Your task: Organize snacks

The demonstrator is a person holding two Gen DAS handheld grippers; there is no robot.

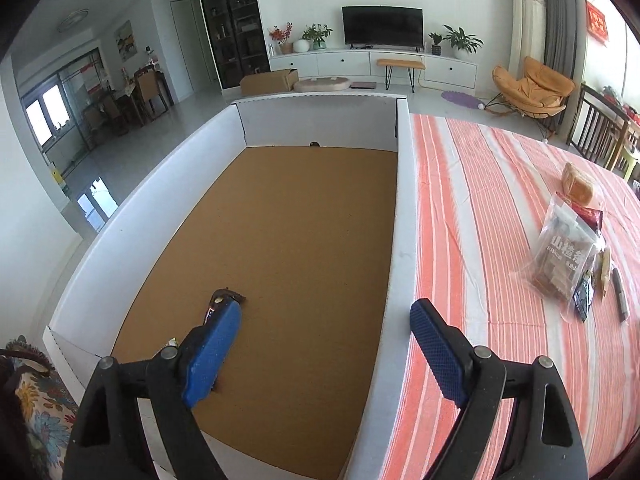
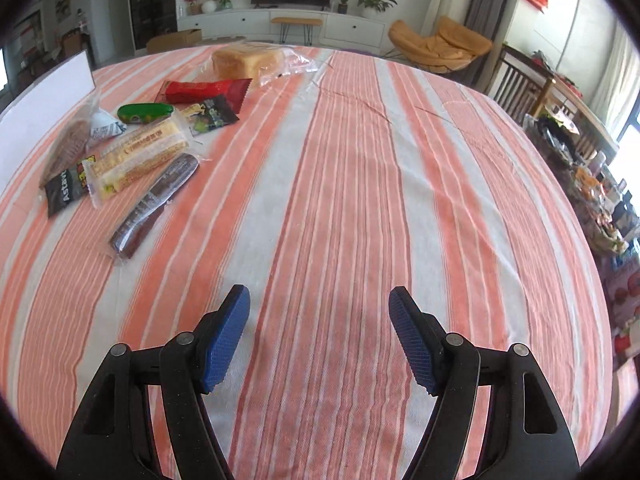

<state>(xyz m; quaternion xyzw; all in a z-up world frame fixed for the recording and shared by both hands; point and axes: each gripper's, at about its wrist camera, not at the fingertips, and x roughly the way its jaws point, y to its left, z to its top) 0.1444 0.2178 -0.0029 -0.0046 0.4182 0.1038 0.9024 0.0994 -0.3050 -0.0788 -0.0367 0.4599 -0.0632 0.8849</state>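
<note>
- Left hand-held gripper: jaws apart, nothing clamped; it hangs over the near end of the white-walled box, one pad inside, the other over the box's right wall.
- A small dark snack packet lies on the brown box floor, partly hidden behind the left pad; whether the pad touches it, cannot tell. It reads as just dropped off.
- Right hand-held gripper: jaws apart, empty, pointing down at bare striped cloth on the bench, well apart from any snack.
- Remaining snacks cluster toward the bench's far left: dark wafer pack nearest, yellow biscuit bar, black packet, green packet, red packet, bagged bread loaf farthest.
- Step in hand, by my reading: between a deposit and the next pick-up.
- Next move calls for swinging the right gripper left to straddle the wafer pack across its narrow width, then closing.
</note>
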